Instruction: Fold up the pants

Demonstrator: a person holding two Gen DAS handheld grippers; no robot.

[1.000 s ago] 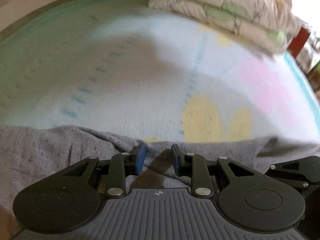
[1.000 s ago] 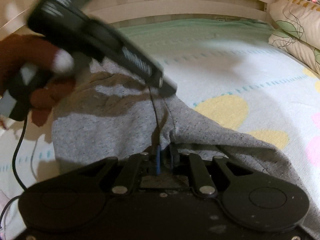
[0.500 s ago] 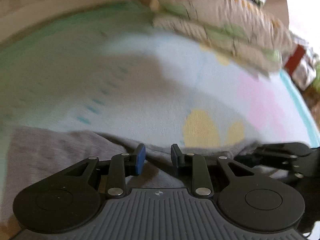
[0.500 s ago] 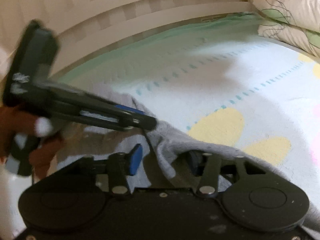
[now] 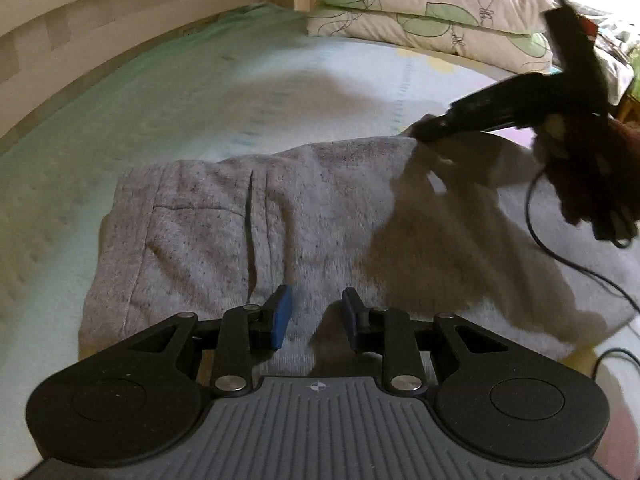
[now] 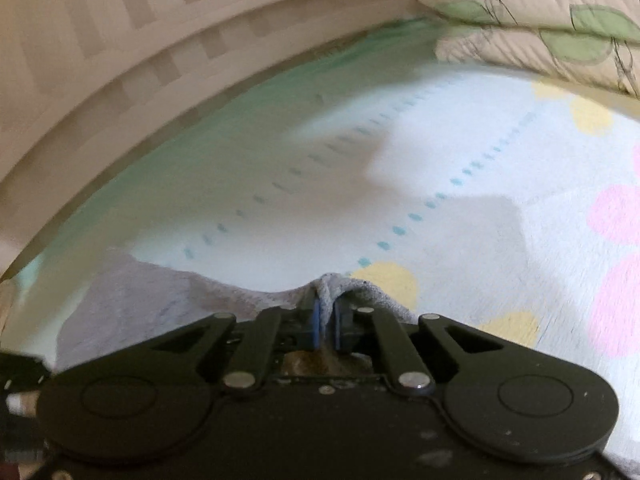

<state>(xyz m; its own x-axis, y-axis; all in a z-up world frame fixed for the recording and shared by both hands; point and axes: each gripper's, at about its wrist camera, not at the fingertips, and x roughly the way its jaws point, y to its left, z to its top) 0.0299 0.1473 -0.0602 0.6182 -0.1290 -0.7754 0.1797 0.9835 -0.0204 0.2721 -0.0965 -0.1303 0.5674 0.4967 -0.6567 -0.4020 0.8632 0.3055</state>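
Observation:
Grey sweatpants [image 5: 304,216] lie folded on the bed, waistband and pocket at the left. My left gripper [image 5: 314,318] is open and empty, hovering just above the near edge of the pants. My right gripper [image 6: 326,322] is shut on a pinched fold of the grey pants [image 6: 340,286] at their far edge. In the left wrist view the right gripper [image 5: 424,134] reaches in from the right, its tips at the far right edge of the pants.
The bed sheet [image 6: 460,184] is pale with yellow and pink patches and dotted blue lines. Leaf-print pillows [image 5: 424,16] lie at the head. A wooden slatted bed rail [image 6: 120,60] runs along the far side. A black cable [image 5: 560,256] trails over the pants at right.
My left gripper has pulled back from the pants' edge and now sees the whole garment. My right gripper opened half a second ago and has since shut on the far edge.

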